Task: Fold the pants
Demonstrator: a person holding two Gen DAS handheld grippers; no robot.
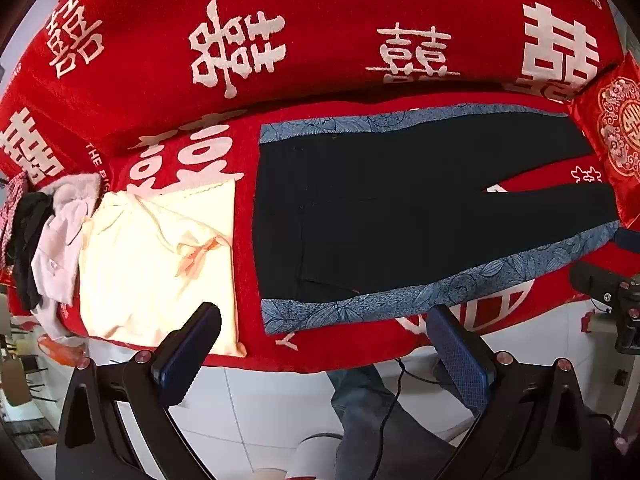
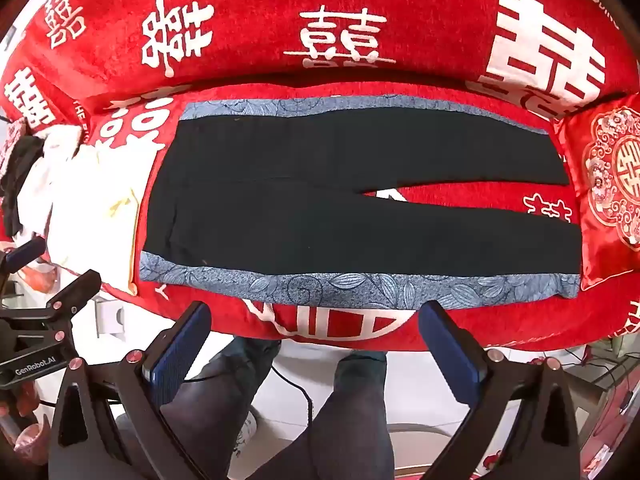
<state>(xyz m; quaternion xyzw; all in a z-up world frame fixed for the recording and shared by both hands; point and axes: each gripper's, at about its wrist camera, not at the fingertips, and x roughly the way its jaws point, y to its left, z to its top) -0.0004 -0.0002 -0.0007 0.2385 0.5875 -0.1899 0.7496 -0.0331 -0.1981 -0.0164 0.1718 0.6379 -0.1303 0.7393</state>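
Note:
Black pants (image 1: 380,208) with blue patterned side stripes (image 1: 460,284) lie flat and spread out on a red sofa seat, waistband at the left, both legs pointing right. They also show in the right wrist view (image 2: 320,216). My left gripper (image 1: 324,320) is open and empty, held off the sofa's front edge below the waistband end. My right gripper (image 2: 316,316) is open and empty, off the front edge below the near leg's blue stripe (image 2: 340,286).
A folded cream garment (image 1: 160,256) lies left of the pants, with a heap of pink, white and black clothes (image 1: 48,240) beyond it. A red embroidered cushion (image 2: 612,188) stands at the right. The person's legs (image 2: 340,420) and a cable are on the white floor.

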